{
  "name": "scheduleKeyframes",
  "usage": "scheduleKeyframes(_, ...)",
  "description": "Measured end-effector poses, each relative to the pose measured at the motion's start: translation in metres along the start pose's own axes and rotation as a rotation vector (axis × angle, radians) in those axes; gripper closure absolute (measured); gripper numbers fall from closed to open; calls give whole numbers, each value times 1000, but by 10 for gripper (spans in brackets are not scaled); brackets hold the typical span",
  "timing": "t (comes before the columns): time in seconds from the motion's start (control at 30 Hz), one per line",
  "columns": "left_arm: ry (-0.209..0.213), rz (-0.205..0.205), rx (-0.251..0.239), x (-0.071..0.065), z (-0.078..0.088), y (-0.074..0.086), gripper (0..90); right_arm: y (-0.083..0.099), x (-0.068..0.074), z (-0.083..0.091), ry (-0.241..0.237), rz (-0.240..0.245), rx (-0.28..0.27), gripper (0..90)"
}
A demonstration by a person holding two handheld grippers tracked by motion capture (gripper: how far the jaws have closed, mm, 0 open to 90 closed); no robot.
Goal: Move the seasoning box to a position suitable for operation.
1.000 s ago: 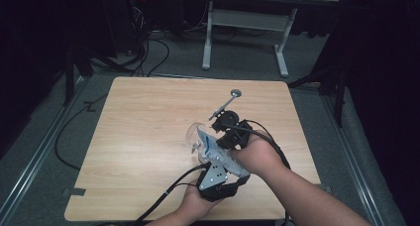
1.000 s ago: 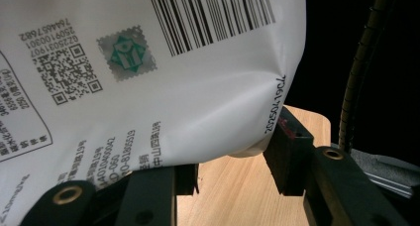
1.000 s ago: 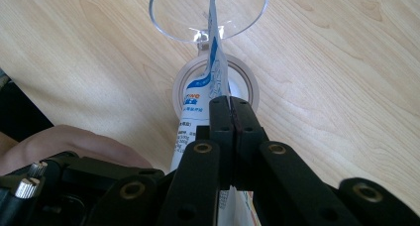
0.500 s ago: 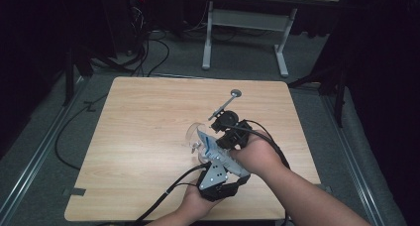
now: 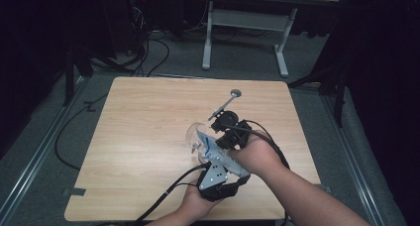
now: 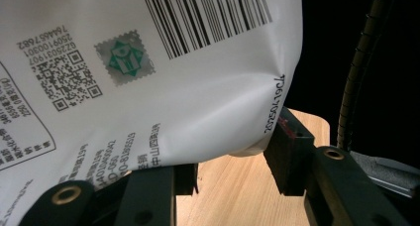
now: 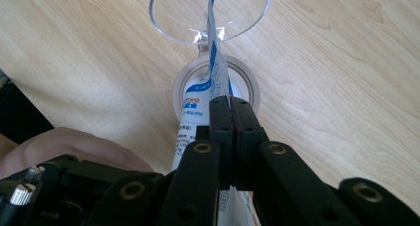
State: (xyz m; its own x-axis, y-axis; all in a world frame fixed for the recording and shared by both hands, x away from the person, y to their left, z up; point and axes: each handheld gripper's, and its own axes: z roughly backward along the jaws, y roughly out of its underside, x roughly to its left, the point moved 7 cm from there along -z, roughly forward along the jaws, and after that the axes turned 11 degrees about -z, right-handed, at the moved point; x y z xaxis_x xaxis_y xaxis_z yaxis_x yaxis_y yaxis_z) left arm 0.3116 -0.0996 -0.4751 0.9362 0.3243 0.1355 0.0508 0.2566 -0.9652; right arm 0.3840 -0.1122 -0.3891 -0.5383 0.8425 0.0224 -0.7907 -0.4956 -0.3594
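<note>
Over the glass [image 5: 197, 135], pouch [image 5: 208, 145] unmoved.

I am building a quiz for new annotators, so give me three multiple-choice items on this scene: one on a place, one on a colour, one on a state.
1. Where does the metal spoon lie?
A. On the table, beyond the grippers
B. Inside the glass
C. On the floor

2. What colour is the pouch on its barcode side?
A. Red
B. White
C. Black

3. How stand the jaws of the right hand-held gripper?
A. Wide open, nothing between them
B. Shut on the spoon
C. Shut on the pouch edge

Answers:
1 A, the high view shows the spoon on the wooden table past both hands.
2 B, the left gripper view shows white film with black print.
3 C, the right gripper view shows the jaws pinching the pouch's thin edge above the clear glass.
</note>
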Motion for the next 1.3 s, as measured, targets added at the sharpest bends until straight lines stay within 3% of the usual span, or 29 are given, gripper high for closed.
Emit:
scheduleKeyframes(0.9, 0, -13, -2, -2, 2, 2, 605, 1, 0, 3, -6, -7, -16, 898)
scheduleKeyframes(1.3, 11, -37, 18, -8, 4, 15, 611, 8, 0, 1, -17, -10, -12, 899)
